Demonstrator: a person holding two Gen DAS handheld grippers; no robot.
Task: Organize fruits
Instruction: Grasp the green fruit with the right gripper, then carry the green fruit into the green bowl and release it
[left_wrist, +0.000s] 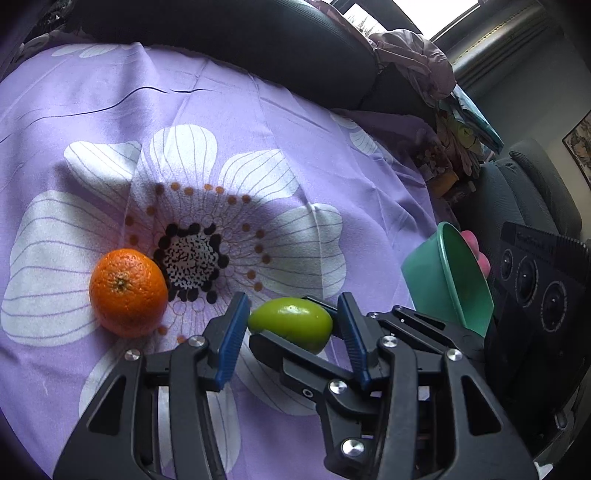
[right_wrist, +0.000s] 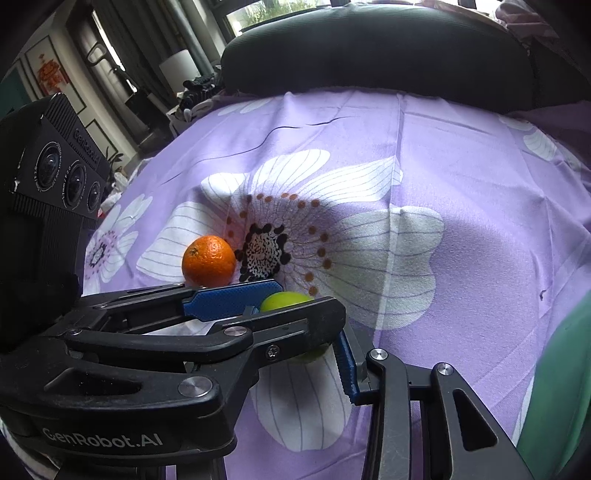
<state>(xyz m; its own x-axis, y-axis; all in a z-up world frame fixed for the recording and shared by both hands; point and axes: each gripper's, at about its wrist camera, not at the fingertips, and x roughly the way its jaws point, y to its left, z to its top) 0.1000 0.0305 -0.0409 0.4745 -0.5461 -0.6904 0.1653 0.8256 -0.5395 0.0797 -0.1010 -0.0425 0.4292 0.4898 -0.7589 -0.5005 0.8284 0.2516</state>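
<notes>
Nearest us, the left gripper (left_wrist: 291, 325) angles downward, its blue pads closed against a smooth green oval fruit (left_wrist: 291, 323) on the purple flowered cloth (left_wrist: 258, 129). The right gripper (left_wrist: 458, 295) clasps a tilted green plastic bowl (left_wrist: 443, 273). Beyond lies a round dimpled orange (left_wrist: 127, 291).

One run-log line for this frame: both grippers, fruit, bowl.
left gripper: closing around green fruit | right gripper: holds green bowl | orange: on cloth, untouched
</notes>
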